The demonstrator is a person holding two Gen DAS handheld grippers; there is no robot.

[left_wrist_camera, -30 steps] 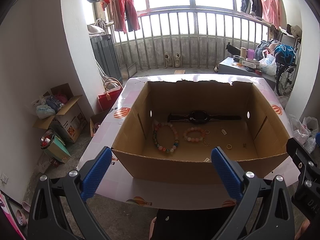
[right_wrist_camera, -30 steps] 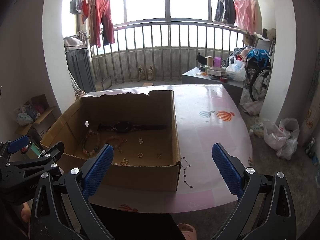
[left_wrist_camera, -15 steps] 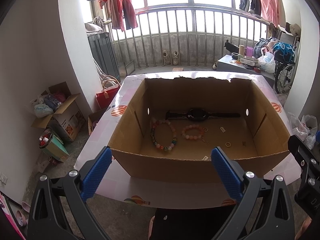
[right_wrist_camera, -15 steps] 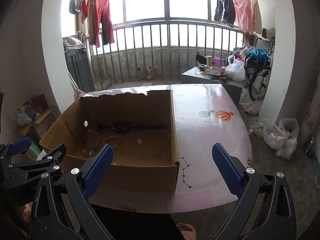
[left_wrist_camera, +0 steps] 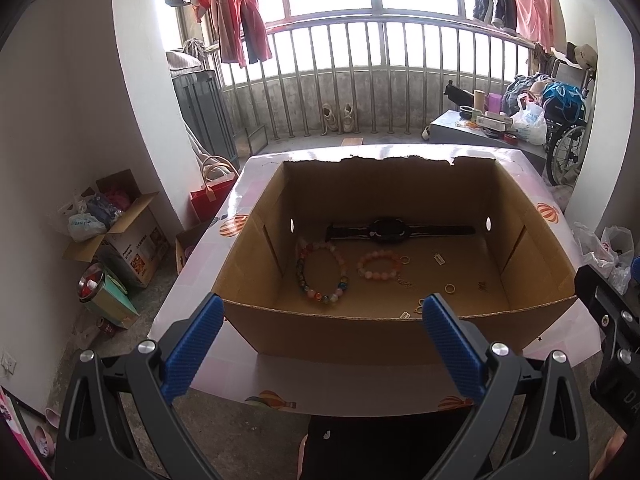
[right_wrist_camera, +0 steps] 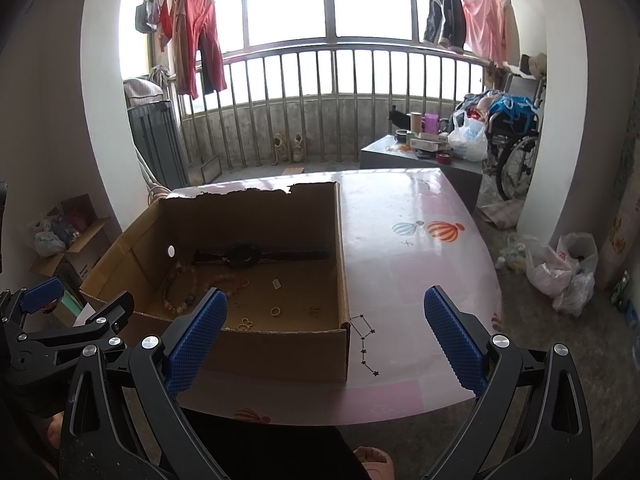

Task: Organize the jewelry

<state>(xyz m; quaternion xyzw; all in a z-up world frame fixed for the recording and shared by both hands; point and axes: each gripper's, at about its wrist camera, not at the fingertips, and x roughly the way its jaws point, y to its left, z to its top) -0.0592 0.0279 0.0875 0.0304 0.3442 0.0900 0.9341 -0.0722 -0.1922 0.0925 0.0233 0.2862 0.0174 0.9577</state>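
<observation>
The left tongs (left_wrist_camera: 320, 344) are held spread wide and empty just off the near edge of the tabletop (left_wrist_camera: 332, 384), and the right tongs (right_wrist_camera: 324, 336) are likewise spread and empty at the same edge, further toward its right side. The tabletop is covered by a glossy pink sheet printed with hot-air balloons (right_wrist_camera: 444, 231) and a dotted star pattern.

An open cardboard box (left_wrist_camera: 344, 330) is set on the left half of the tabletop, its near wall just beyond the left tongs. On its floor, a multicoloured bead bracelet (left_wrist_camera: 321, 271) is laid toward the left wall, a pink bead bracelet (left_wrist_camera: 379, 265) beside it, and a black wristwatch (left_wrist_camera: 387, 230) is stretched along the far wall. A gold ring (left_wrist_camera: 450, 289), a small tag (left_wrist_camera: 439, 258) and other small gold pieces are scattered toward the right; their details cannot be made out.

On the floor to the left, an open carton (left_wrist_camera: 132, 236) with print too small to be read is seen, with a red bag (left_wrist_camera: 210, 196) by the tabletop's far left corner. Beyond the far edge, a pair of shoes (left_wrist_camera: 339, 117) is placed against a barred balcony railing (left_wrist_camera: 380, 76), clothes (left_wrist_camera: 236, 12) are hung above, and a wheelchair (right_wrist_camera: 516, 148) is parked at the right.
</observation>
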